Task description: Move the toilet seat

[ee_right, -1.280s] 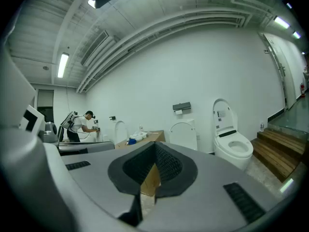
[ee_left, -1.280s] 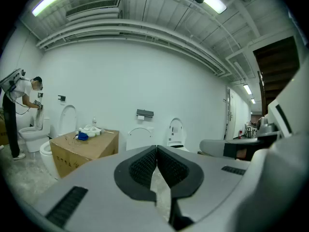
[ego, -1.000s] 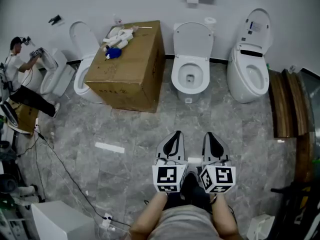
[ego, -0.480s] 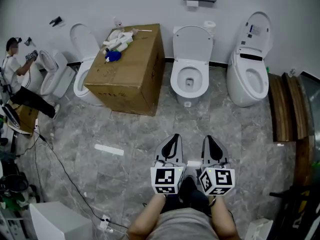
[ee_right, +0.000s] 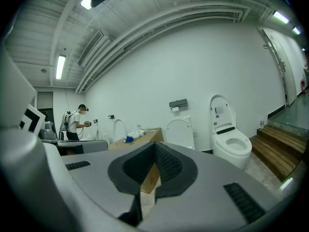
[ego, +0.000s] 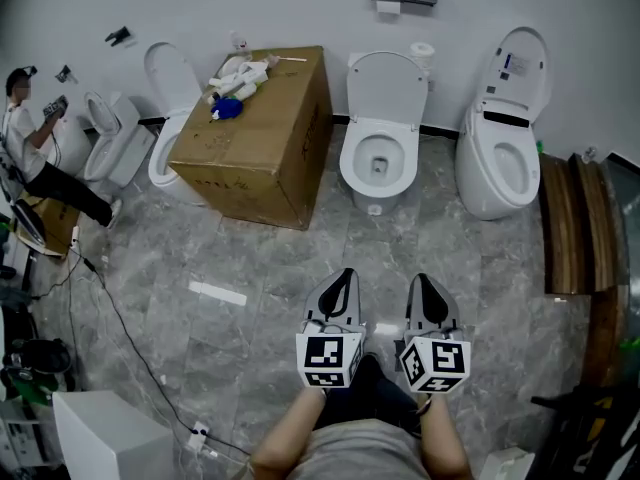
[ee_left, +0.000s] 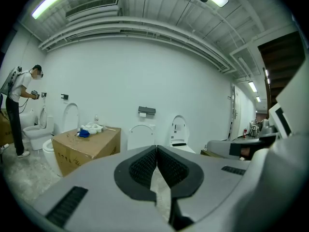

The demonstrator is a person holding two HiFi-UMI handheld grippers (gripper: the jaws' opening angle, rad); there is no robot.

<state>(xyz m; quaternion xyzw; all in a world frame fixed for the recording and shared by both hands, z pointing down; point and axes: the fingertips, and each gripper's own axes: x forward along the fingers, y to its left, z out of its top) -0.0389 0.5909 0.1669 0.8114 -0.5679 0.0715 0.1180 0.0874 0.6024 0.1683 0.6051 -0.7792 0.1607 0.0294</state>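
- Toilet seat (ego: 386,86) in the head view: it stands raised on the middle toilet (ego: 348,168), leaning back at the white wall, straight ahead of both grippers and well apart from them. Its long axis runs up the wall, rounded end topmost, broad face turned out to the room. Whether a ring also lies on the bowl rim I cannot tell.
- Same view: a cardboard box (ego: 250,138) sits just left of that toilet, and a second toilet (ego: 475,188) with its own lid up stands to the right. The left gripper (ego: 346,272) and right gripper (ego: 420,279) are held side by side low in the frame, tips toward the toilets, each with its jaws pressed together on nothing.
- Against the frame a second ago: seat, toilets and box lie as they did, and both grippers are closed as before. The left gripper's marker cube sits slightly further left, so the gap between the two cubes is wider. The person (ego: 25,138) at the far left now stands nearer the frame's edge.
- Left gripper view: the ribbed pads meet along one line with nothing between them. Just above them the raised seat shows as a pale arch at the wall, the box to its left.
- Right gripper view: the pads are together and empty. The upright seat stands beyond the jaws, between the box and the second toilet.
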